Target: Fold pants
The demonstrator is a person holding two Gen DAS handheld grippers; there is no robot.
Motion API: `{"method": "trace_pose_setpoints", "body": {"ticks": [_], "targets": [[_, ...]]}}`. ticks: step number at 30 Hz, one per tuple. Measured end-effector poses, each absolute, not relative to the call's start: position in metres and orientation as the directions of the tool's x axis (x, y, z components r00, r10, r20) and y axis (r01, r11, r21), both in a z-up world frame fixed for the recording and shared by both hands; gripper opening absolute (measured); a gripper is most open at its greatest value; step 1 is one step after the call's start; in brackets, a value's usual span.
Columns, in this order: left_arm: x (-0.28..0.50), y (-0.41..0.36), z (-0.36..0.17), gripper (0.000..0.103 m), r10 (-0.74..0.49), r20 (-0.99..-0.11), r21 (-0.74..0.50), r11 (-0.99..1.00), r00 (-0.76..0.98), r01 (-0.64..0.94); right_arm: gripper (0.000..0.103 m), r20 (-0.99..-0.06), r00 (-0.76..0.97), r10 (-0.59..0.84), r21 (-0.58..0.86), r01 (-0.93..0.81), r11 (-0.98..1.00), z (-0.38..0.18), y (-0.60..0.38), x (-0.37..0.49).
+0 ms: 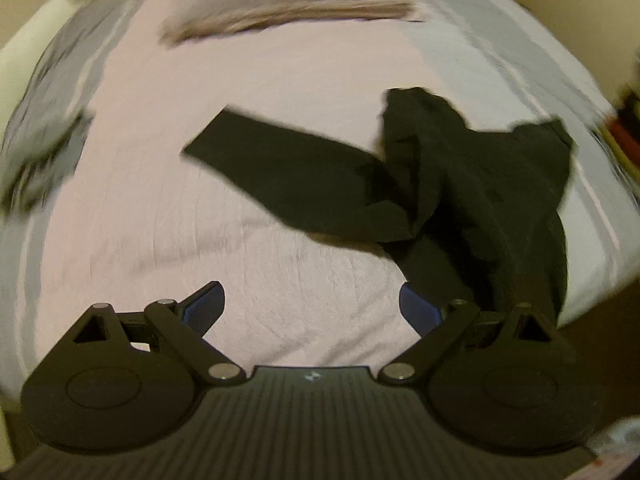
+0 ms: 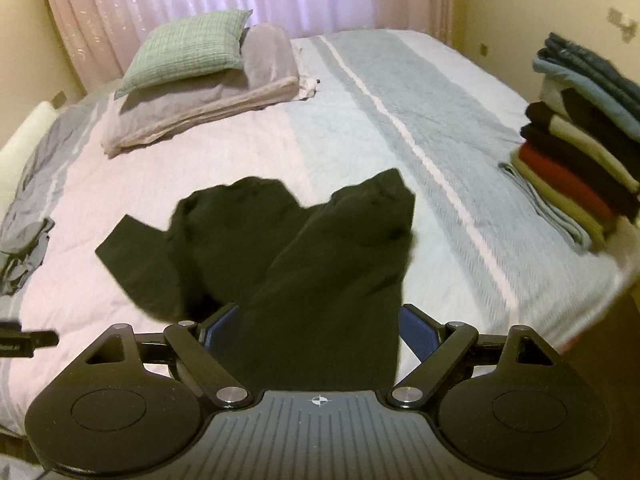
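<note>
Black pants (image 1: 460, 184) lie crumpled on the pink and grey bedspread (image 1: 280, 80), one leg stretched out to the left. My left gripper (image 1: 310, 296) is open above the bed's near edge, with nothing between its fingers; the pants touch or overlap its right finger (image 1: 418, 308). In the right wrist view the pants (image 2: 320, 264) run from the bed down between the fingers of my right gripper (image 2: 318, 312). Its jaws stand wide apart around the cloth, not closed on it.
A tall stack of folded clothes (image 2: 580, 160) sits at the bed's right edge. A green pillow (image 2: 188, 48) rests on folded grey bedding (image 2: 208, 108) at the far left. A crumpled grey garment (image 2: 24, 252) lies at the left edge. Curtains hang behind the bed.
</note>
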State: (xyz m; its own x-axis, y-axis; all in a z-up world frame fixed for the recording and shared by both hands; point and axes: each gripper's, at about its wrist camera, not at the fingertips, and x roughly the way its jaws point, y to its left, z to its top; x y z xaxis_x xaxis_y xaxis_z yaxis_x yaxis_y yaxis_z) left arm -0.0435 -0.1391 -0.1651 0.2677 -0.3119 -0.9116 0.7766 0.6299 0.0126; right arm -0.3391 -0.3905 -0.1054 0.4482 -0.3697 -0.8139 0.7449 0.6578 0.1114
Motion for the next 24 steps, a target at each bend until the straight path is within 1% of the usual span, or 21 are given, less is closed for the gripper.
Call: {"method": "trace_pose_setpoints", "body": {"ticks": [3, 6, 7, 11, 18, 20, 21, 23, 24], "targets": [[-0.053, -0.145, -0.182, 0.089, -0.254, -0.927, -0.003, 0.741, 0.276, 0.671, 0.083, -0.815, 0.458, -0.355, 0.109, 0.723, 0.682, -0.124, -0.451, -0.363], [-0.067, -0.142, -0.196, 0.089, -0.200, -0.929, 0.006, 0.832, 0.311, 0.554, 0.081, -0.811, 0.495, -0.311, 0.152, 0.693, 0.705, -0.153, -0.508, -0.382], [-0.071, -0.140, -0.200, 0.089, -0.183, -0.931, 0.007, 0.855, 0.315, 0.518, 0.079, -0.806, 0.517, -0.288, 0.178, 0.676, 0.715, -0.162, -0.525, -0.385], [-0.083, -0.135, -0.223, 0.089, -0.119, -0.948, 0.005, 0.923, 0.296, 0.386, 0.078, -0.771, 0.606, -0.198, 0.306, 0.624, 0.719, -0.206, -0.585, -0.387], [-0.094, -0.128, -0.270, 0.088, -0.019, -0.957, 0.072, 0.951, 0.288, 0.302, 0.079, -0.704, 0.698, -0.129, 0.427, 0.563, 0.708, -0.277, -0.660, -0.343], [-0.094, -0.129, -0.282, 0.086, -0.015, -0.959, 0.071, 0.955, 0.284, 0.290, 0.079, -0.694, 0.713, -0.102, 0.469, 0.555, 0.687, -0.295, -0.675, -0.327], [-0.093, -0.130, -0.288, 0.084, -0.018, -0.960, 0.064, 0.957, 0.278, 0.281, 0.079, -0.675, 0.735, -0.068, 0.518, 0.536, 0.667, -0.306, -0.683, -0.320], [-0.093, -0.134, -0.299, 0.083, -0.043, -0.963, 0.033, 0.961, 0.267, 0.275, 0.078, -0.639, 0.769, -0.004, 0.597, 0.499, 0.628, -0.320, -0.693, -0.311], [-0.093, -0.138, -0.304, 0.083, -0.055, -0.964, 0.019, 0.962, 0.261, 0.274, 0.078, -0.606, 0.795, 0.034, 0.649, 0.469, 0.599, -0.326, -0.697, -0.307]]}}
